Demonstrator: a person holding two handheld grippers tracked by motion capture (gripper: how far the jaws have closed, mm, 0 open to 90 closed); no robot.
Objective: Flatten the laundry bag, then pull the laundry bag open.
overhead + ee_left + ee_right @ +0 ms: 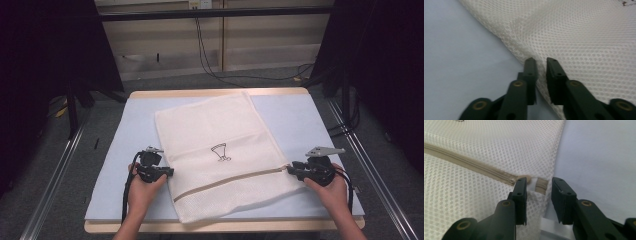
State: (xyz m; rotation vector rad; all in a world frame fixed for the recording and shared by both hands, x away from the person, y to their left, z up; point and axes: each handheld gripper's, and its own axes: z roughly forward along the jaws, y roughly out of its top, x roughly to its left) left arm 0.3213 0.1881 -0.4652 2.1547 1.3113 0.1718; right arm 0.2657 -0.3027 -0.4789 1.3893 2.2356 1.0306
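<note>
Left gripper pinches mesh bag at left edge; fold between jaws partly hidden. Bag lies mid-table, long axis running away, zipper across near end. Right gripper jaws spread around zipper end, contact unclear.

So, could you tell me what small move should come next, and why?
Probably close the right gripper on the zipper end: its jaws straddle it with a gap, while the left gripper pinches the mesh laundry bag edge.

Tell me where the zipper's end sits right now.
In the right gripper view, the zipper's end lies between the right gripper fingers, at the mesh bag edge nearest that hand.
</note>
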